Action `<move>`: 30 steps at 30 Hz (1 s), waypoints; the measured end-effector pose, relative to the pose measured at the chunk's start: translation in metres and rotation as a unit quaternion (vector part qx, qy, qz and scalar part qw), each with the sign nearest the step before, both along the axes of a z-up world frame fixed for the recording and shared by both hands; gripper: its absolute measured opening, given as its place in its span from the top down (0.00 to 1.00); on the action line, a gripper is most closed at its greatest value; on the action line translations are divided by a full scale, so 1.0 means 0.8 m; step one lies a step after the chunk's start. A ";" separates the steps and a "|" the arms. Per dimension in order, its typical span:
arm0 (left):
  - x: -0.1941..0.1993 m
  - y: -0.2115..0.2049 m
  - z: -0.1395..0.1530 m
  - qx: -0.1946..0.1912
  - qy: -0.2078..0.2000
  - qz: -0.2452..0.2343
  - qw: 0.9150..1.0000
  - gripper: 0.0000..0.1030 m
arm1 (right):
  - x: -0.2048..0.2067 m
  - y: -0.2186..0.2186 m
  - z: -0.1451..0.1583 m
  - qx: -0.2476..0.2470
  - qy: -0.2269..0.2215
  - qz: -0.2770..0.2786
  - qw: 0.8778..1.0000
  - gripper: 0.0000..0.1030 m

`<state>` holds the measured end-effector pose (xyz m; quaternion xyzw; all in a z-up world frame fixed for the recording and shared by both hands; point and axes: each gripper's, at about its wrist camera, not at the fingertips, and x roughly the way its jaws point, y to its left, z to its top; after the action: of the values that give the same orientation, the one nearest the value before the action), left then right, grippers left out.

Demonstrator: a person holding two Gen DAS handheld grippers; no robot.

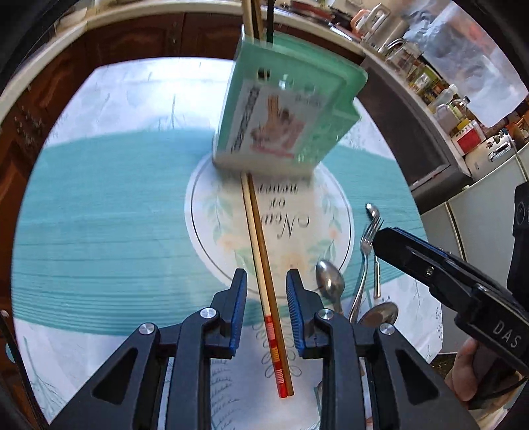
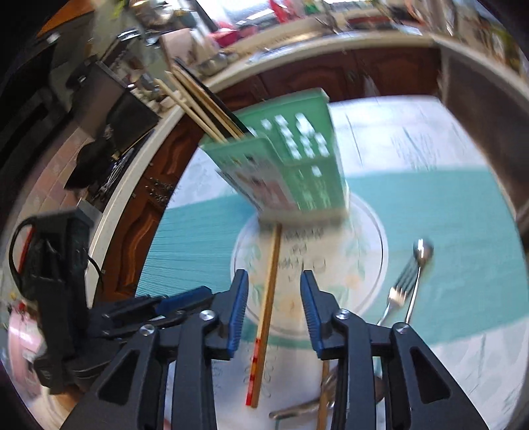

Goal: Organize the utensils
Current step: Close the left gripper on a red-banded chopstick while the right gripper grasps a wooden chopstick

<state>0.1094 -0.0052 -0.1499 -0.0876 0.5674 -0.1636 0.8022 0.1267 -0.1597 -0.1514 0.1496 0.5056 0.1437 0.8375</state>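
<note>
A green utensil holder (image 1: 287,102) stands on the tablecloth with several chopsticks (image 1: 253,16) sticking out of its top; it also shows in the right wrist view (image 2: 291,168). A pair of chopsticks (image 1: 261,264) lies on the cloth, reaching from the holder's base back between my left gripper's fingers. My left gripper (image 1: 266,281) is open around them, not closed. My right gripper (image 2: 274,291) is open and empty above the same chopsticks (image 2: 269,297); it shows in the left wrist view at the right (image 1: 390,238). A fork (image 1: 365,244) and spoons (image 1: 329,281) lie to the right.
The table has a white and teal cloth (image 1: 99,231) with a round printed emblem (image 1: 291,225). A dark wood cabinet and counter (image 1: 132,33) curve behind it. Bottles and jars (image 1: 439,92) crowd the counter at the right. More cutlery lies under my right gripper (image 2: 297,411).
</note>
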 end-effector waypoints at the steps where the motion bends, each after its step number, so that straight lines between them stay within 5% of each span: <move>1: -0.001 -0.001 -0.007 -0.002 0.007 0.001 1.000 0.80 | -0.004 -0.003 -0.010 0.006 0.008 -0.005 1.000 0.67; 11: 0.009 -0.010 -0.051 -0.003 0.048 0.008 0.999 0.87 | -0.022 -0.025 -0.073 0.009 0.047 -0.025 0.999 0.67; 30: 0.022 -0.028 -0.065 0.037 0.054 0.003 0.998 0.87 | -0.007 -0.021 -0.076 0.011 0.040 -0.015 0.999 0.67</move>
<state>0.1272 -0.0275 -0.2015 -0.0684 0.6152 -0.1350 0.7737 0.1214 -0.1764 -0.2120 0.1718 0.5352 0.1306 0.8167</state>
